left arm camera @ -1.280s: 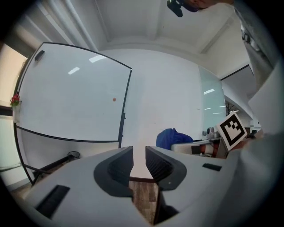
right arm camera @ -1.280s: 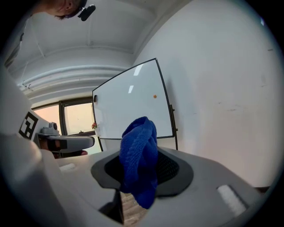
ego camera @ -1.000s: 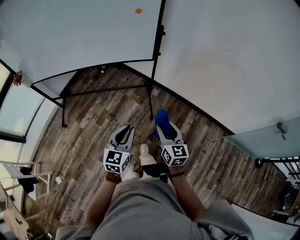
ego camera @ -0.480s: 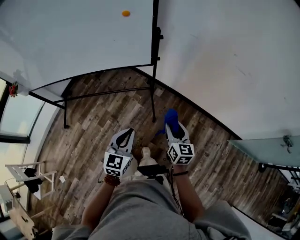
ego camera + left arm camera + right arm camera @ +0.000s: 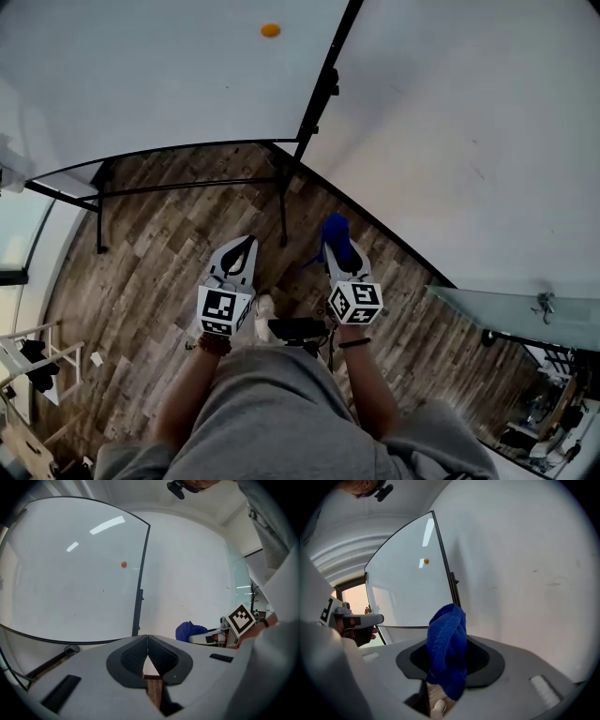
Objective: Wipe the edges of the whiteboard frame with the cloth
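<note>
The whiteboard (image 5: 150,84) stands ahead on a black stand, its dark right frame edge (image 5: 323,84) running up beside the white wall. A small orange magnet (image 5: 271,30) sits on its face. My right gripper (image 5: 337,246) is shut on a blue cloth (image 5: 335,234) that bulges out past the jaws (image 5: 449,644); it hangs below and short of the frame's right edge (image 5: 443,559). My left gripper (image 5: 242,251) is shut and holds nothing, its jaws touching (image 5: 147,641). The board (image 5: 70,573) fills the left gripper view, apart from the gripper.
The stand's black legs and crossbar (image 5: 187,187) reach over the wooden floor (image 5: 150,262) in front of my feet. A white wall (image 5: 469,122) runs on the right. A glass panel (image 5: 525,305) stands at the right, and furniture (image 5: 37,361) at the far left.
The view has swung, so the board's right frame edge now leans to the right. Both grippers have kept their hold and spacing, the right one with the cloth still a little ahead.
</note>
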